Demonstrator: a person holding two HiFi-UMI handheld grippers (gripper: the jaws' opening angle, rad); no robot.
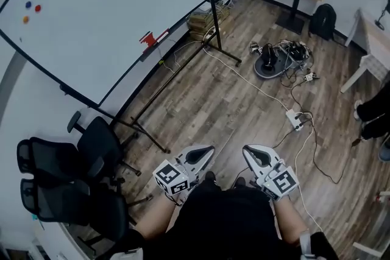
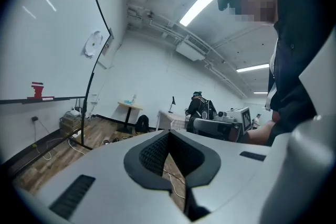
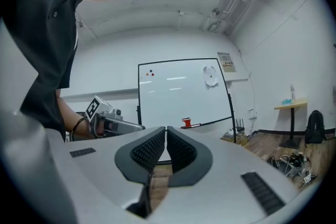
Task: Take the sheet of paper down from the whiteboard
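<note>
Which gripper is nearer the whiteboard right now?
Left, slightly. The left gripper is at the person's waist, on the side toward the whiteboard; the right gripper is beside it, farther from the board. Both are shut, empty, well short of it.

From above the person's head one camera looks steeply down on the wooden floor [image 1: 207, 94] and the whiteboard [image 1: 103, 15] at left, while a camera close behind each gripper's jaws looks level across the room, the one on the right gripper [image 1: 248, 150] facing that whiteboard squarely, the one on the left gripper [image 1: 208, 150] catching it obliquely at its left edge.
</note>
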